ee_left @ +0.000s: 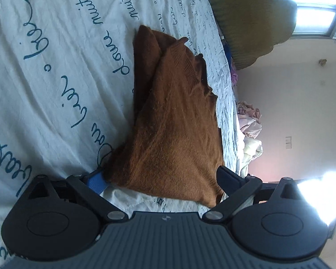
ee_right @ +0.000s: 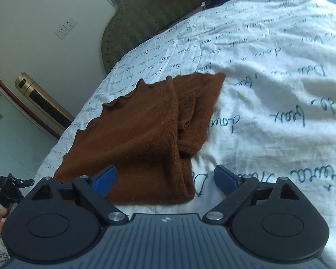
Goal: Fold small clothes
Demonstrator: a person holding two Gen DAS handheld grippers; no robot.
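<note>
A bed carried everything, spread with a wrinkled white sheet printed in dark blue script. A folded brown knit lay flat on the sheet near one edge.

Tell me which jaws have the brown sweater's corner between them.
The left gripper: its jaws straddle the brown sweater corner. The right gripper sits beside its edge.
</note>
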